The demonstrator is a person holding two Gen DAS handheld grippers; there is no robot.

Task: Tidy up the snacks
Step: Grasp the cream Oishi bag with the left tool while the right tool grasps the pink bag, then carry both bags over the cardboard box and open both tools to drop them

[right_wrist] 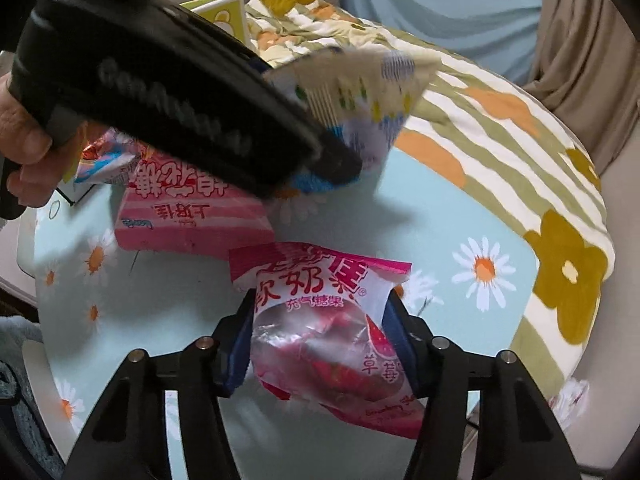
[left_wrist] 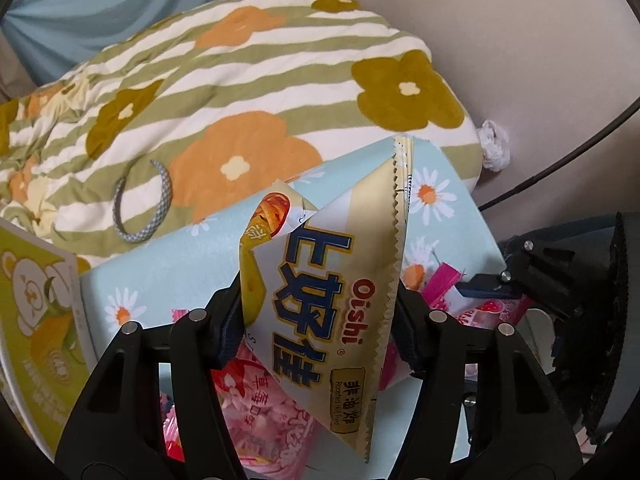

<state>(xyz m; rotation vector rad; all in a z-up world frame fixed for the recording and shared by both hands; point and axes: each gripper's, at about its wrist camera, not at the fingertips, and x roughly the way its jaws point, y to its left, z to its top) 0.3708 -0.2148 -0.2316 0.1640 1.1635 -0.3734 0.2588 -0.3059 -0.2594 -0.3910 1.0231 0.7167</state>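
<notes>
Left side first: green box with a bear print sits at the table's left edge, probably the snack bin, though its opening isn't visible here.

Left gripper has its fingers closed narrow on the yellow Oishi chip bag, pinching it across the lower middle. The bag is lifted off the daisy-print table and folds over above the pads, top seam flopping up and right. In the right wrist view the same bag is motion-blurred, so treat its exact pose as loose.

Below and behind it, pink snack packs lie on the table.

Right gripper has its fingers closed on the pink strawberry candy bag, gripping the sides of the clear window part. That bag hangs just above the table. The flat pink pack lies on the table beyond it, partly under the left tool.

Floral blanket fills the background, not in play.

Judgement on doing this well:
- Both bags are air-filled and slippery; keep the squeeze steady, don't crush.
- The two grippers are close together. Move one at a time to avoid clipping bags.
- The chip bag is floppy; lead with the loose top when placing it, so it doesn't snag on a rim.
</notes>
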